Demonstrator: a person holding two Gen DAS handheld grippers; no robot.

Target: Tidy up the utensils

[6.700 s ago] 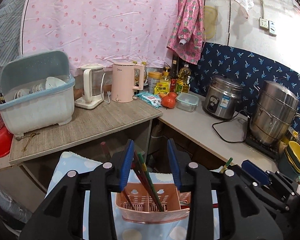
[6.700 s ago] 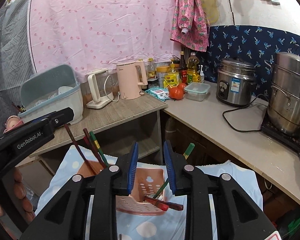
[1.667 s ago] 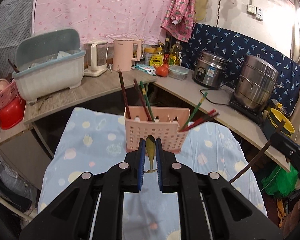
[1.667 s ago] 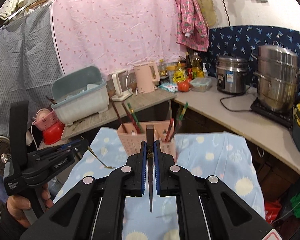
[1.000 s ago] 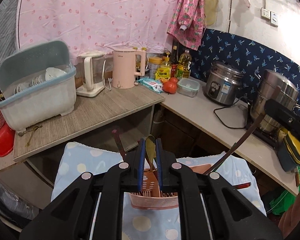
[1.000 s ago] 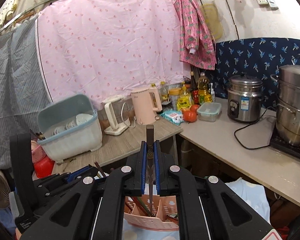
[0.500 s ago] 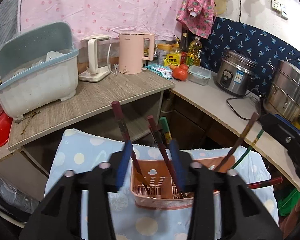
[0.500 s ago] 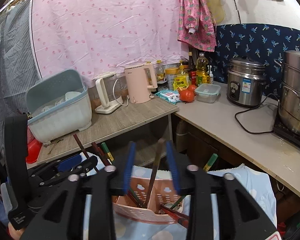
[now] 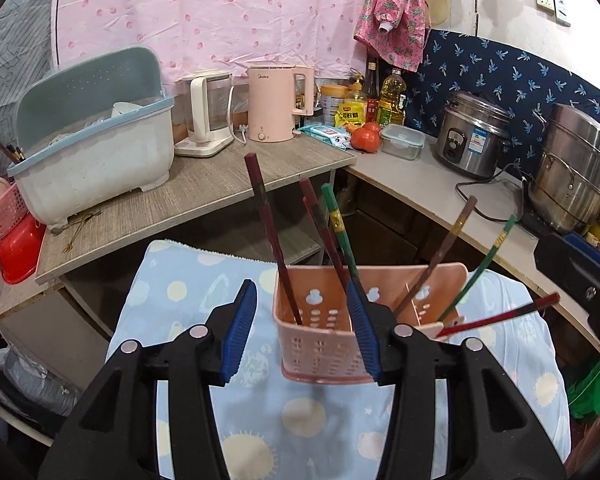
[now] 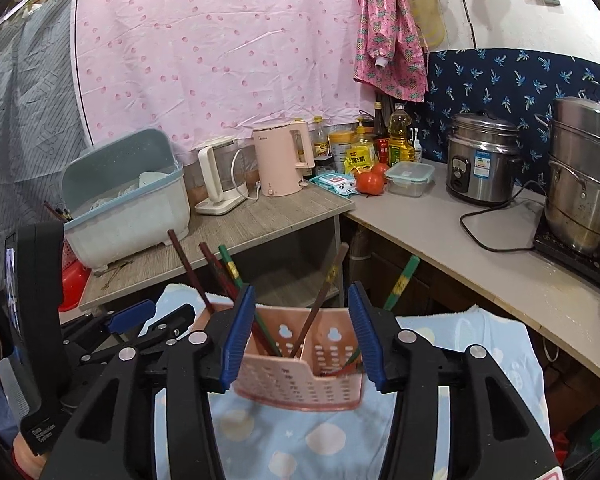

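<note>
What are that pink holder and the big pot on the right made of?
The pink holder looks like matte moulded plastic: thin walls with punched holes. The big pot looks like stainless steel: shiny silver, reflecting light. I can't confirm either by sight alone.

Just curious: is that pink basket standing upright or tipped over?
Upright. The pink basket sits flat on the blue cloth, open top facing up, with chopsticks leaning inside it.

Count, both wrist views:
- Pink utensil basket (image 9: 320, 344): 1.
- Chopsticks standing in it: 7 visible; 4 in the left compartment (image 9: 270, 236), 3 in the right (image 9: 448, 248).
- Kettles on the wooden counter: 2, one pink (image 9: 274, 102), one white-and-clear (image 9: 206, 110).
- Steel cookers: 2 (image 9: 474, 136).
- Tomatoes (image 10: 370, 181): 2.
- Grippers: 2, left (image 9: 302, 334), right (image 10: 300, 336), both jaws apart, nothing held.
</note>
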